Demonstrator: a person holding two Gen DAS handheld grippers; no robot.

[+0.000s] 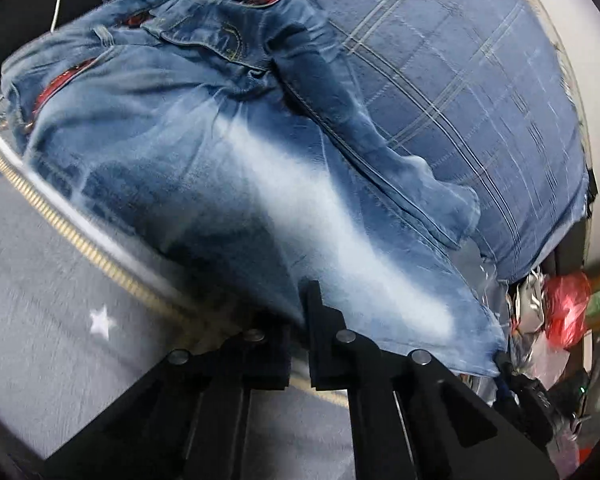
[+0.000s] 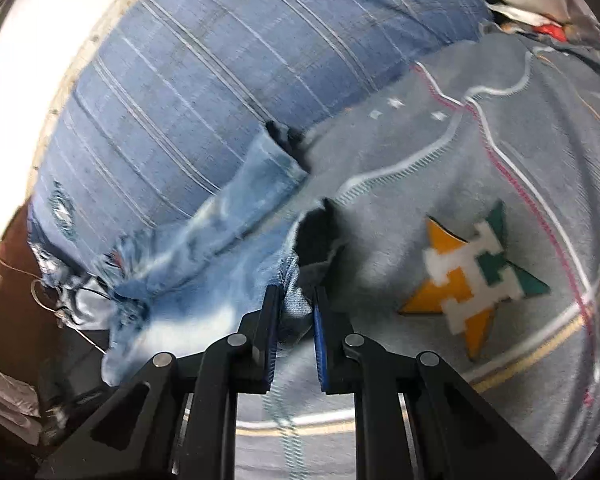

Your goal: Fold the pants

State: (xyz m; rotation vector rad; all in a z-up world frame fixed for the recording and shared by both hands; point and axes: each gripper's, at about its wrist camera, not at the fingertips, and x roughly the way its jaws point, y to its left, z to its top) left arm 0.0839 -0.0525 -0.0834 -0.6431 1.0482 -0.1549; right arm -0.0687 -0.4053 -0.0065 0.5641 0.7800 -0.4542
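Jeans (image 1: pixel 188 168) lay toward twelve o'clock; left hand-held gripper (image 1: pixel 300 320) pinched their hem, right hand-held gripper (image 2: pixel 294 300) clamped denim.

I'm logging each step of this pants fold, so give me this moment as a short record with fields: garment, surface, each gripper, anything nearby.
garment: faded blue jeans, waist end far, leg hem near
surface: grey blanket with a star patch, beside a blue plaid cloth
left gripper: shut at the edge of the leg near its hem; hold on the denim not clear
right gripper: shut on a bunched fold of the jeans
nearby: red bag in a clutter past the plaid cloth
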